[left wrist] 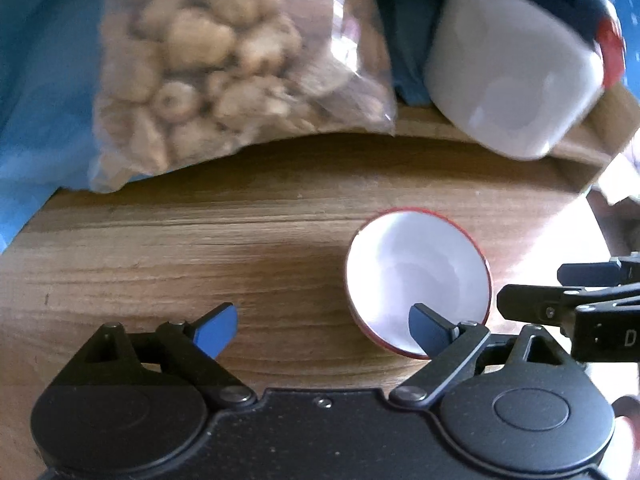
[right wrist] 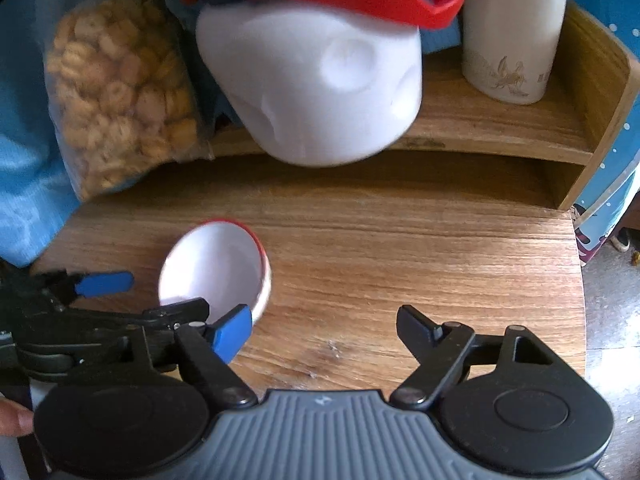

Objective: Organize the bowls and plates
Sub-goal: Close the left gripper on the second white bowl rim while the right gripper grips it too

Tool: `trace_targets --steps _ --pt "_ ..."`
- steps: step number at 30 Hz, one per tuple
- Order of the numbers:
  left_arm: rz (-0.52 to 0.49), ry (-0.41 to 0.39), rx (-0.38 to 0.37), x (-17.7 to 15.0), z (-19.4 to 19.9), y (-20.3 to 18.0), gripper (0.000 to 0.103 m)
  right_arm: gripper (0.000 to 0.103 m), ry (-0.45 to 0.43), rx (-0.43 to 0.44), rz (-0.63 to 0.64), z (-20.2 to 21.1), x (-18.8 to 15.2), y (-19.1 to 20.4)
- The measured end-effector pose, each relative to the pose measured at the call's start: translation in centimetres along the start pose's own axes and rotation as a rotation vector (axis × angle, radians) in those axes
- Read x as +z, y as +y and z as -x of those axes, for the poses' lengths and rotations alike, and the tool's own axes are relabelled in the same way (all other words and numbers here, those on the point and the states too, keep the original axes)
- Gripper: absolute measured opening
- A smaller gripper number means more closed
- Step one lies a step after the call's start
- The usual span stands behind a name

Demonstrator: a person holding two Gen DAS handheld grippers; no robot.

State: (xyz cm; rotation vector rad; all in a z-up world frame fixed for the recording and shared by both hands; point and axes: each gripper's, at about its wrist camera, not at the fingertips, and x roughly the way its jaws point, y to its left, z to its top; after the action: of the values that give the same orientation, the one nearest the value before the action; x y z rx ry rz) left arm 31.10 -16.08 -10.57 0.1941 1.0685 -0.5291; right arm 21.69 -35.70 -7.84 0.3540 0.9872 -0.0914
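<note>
Evidently an approach is under way: the red-rimmed bowl point(left wrist: 418, 280) rests on the table point(left wrist: 200, 248), between the two grippers. The left gripper point(left wrist: 326, 330) is spread wide, one finger over the bowl's near rim; the right gripper point(right wrist: 326, 330) is likewise released and empty. Next, the rim would need to be straddled and the jaws closed.

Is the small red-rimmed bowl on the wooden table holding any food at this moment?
No, the small red-rimmed bowl shows only its bare white inside in the right wrist view, as it sits on the wooden table.
</note>
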Motion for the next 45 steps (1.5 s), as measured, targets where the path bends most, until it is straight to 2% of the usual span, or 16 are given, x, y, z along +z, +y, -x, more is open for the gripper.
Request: trace_targets --steps 2,8,12,13,15,17,19,24,26,28,32,35,39,45 --pt "0.029 -0.012 -0.024 0.1 0.5 0.5 0.093 0.084 -0.020 0.016 -0.012 0.7 0.1 0.0" --pt "0.107 -0.053 -0.032 0.7 1.3 1.6 0.093 0.084 -0.012 0.057 -0.014 0.5 0.8 0.2" --pt "0.114 -0.033 -0.006 1.1 0.4 2.0 0.092 0.084 0.009 0.053 -0.014 -0.7 0.8 0.0" --pt "0.111 -0.027 -0.004 1.1 0.0 1.9 0.090 0.084 0.012 0.053 -0.012 -0.9 0.8 0.0" --pt "0.101 -0.012 -0.007 1.2 -0.7 1.6 0.084 0.081 0.019 0.049 0.001 -1.2 1.0 0.2" --pt "0.102 0.009 -0.016 1.4 -1.5 1.4 0.069 0.077 0.027 0.046 0.008 -1.4 0.9 0.2" --pt "0.102 0.011 -0.014 1.3 -1.9 1.2 0.066 0.070 0.039 0.043 0.007 -1.8 0.9 0.1" --pt "0.093 0.010 -0.016 1.3 -2.0 0.7 0.048 0.052 0.048 0.077 0.002 -2.0 0.9 0.2" --pt "0.101 0.012 -0.061 1.4 -1.9 0.9 0.028 0.045 0.057 0.103 -0.015 -2.2 1.0 0.1" --pt "0.101 0.012 -0.098 1.5 -1.4 0.9 0.014 0.043 0.065 0.127 -0.040 -2.5 1.0 0.0" --pt "0.063 -0.005 -0.098 1.1 -1.4 0.1 0.013 0.042 0.078 0.148 -0.064 -3.3 1.1 -0.2" --pt "0.065 0.002 -0.127 0.8 -1.5 -0.1 0.010 0.032 0.093 0.172 -0.084 -3.7 1.2 -0.4" --pt "0.062 0.009 -0.122 0.5 -1.3 -0.5 0.010 0.030 0.098 0.190 -0.107 -4.3 1.0 -0.1" --pt "0.088 -0.007 -0.131 0.2 -0.1 0.0 0.009 0.016 0.111 0.216 -0.165 -3.6 0.3 -1.1"
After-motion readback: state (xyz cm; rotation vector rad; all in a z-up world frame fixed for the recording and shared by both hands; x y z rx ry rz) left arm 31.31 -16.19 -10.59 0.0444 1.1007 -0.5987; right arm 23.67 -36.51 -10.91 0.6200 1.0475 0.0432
